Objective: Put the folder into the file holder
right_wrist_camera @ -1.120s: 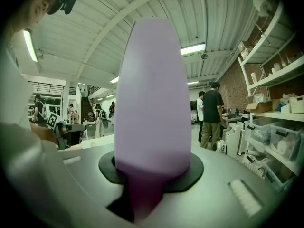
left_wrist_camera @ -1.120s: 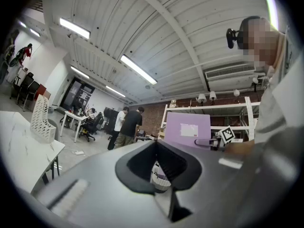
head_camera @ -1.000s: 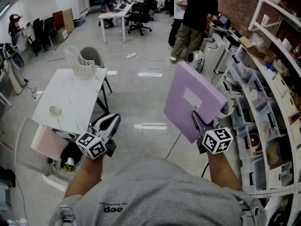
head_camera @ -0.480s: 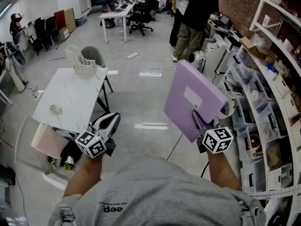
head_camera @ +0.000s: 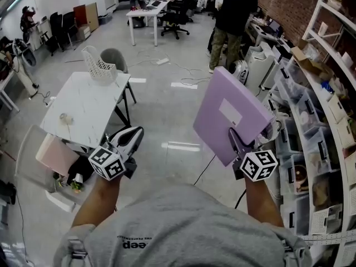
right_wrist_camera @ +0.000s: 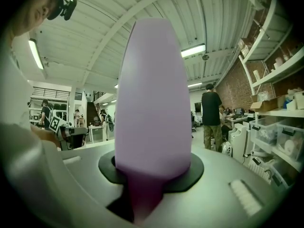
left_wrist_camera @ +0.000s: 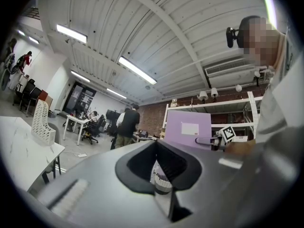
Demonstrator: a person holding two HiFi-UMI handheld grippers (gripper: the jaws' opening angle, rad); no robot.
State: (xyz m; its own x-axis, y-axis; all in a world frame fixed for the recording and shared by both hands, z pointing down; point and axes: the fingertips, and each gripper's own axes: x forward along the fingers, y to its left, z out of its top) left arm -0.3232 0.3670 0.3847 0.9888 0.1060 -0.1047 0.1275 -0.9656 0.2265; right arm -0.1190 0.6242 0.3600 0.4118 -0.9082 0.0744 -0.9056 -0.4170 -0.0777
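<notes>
Our right gripper is clamped on the purple folder, pinching it low down by one edge. The rest of the folder stands free above and ahead of the jaws. The left gripper carries nothing, and its jaws look drawn together.

The folder hangs in the air over the floor, near the storage shelves on our right. It is well apart from the white mesh file holder, which stands at the far left corner of the white table.

Several things could go wrong from here:
- **Pivoting in the grip:** the hold is small and sits off to one side of a broad, flat sheet. The folder may pivot in the jaws as we carry it across and arrive crooked at the slot.
- **Catching the holder:** a crooked folder would likely catch on a divider or on the holder's rim.
- **Pushing the holder off:** the holder looks light and sits right at the table's corner, so a push from the folder could slide it toward the edge or off.
- **Clipping the shelves:** a careless swing could clip the shelf bins beside us.

Steadying the holder with the free left gripper would lessen these risks.

The folder stands on edge, and its labelled face is turned toward our left side. Its long axis seems to run upward from the jaws, leaning a little away from us. Its thin edge leads toward the far side of the room.
</notes>
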